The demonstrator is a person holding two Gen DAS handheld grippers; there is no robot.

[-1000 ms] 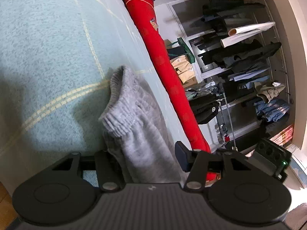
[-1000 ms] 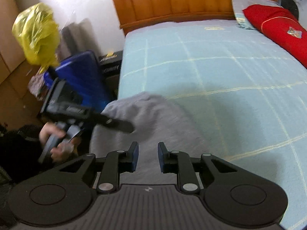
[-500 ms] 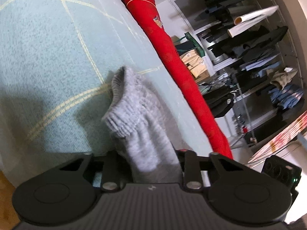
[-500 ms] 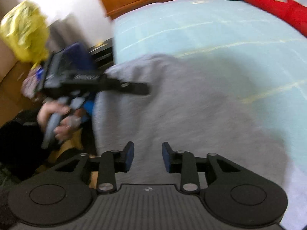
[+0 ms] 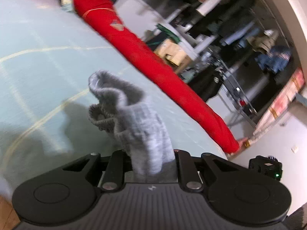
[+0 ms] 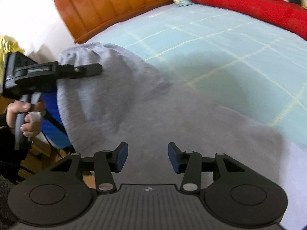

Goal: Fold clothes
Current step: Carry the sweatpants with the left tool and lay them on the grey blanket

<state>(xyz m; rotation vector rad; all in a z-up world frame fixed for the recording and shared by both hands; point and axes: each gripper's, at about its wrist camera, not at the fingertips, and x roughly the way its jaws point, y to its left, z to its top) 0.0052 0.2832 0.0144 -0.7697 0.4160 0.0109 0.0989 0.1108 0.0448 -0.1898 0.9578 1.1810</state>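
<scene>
- My left gripper pinches the grey knit garment; its jaws are closing on a bunched fold of the fabric, which fills the gap between them.
- In the left wrist view, the pinched fold rises out of the jaws and ends in a ribbed cuff that curls over above the bed.
- In the right wrist view, I see the left gripper from the side at the garment's far left edge, near a gathered hem, with the cloth draped down from it.
- A hand grips that tool's handle at the left edge of the view; a dark sleeve covers the wrist.
- My right gripper stands spread and its jaws are opening. The blue pads sit well apart, with nothing pressed between them; I see only the grey cloth beyond them, and cannot tell whether the tips touch it.
- The garment lies spread on the bed, over the light blue cover with pale yellow grid lines, at the near left part of the mattress.
- A long red bolster lies along the far edge of the bed, apart from the garment.
- A wooden headboard stands at the far end of the bed.
- Beyond the bolster, shelves of clothing are visible but blurred.
</scene>
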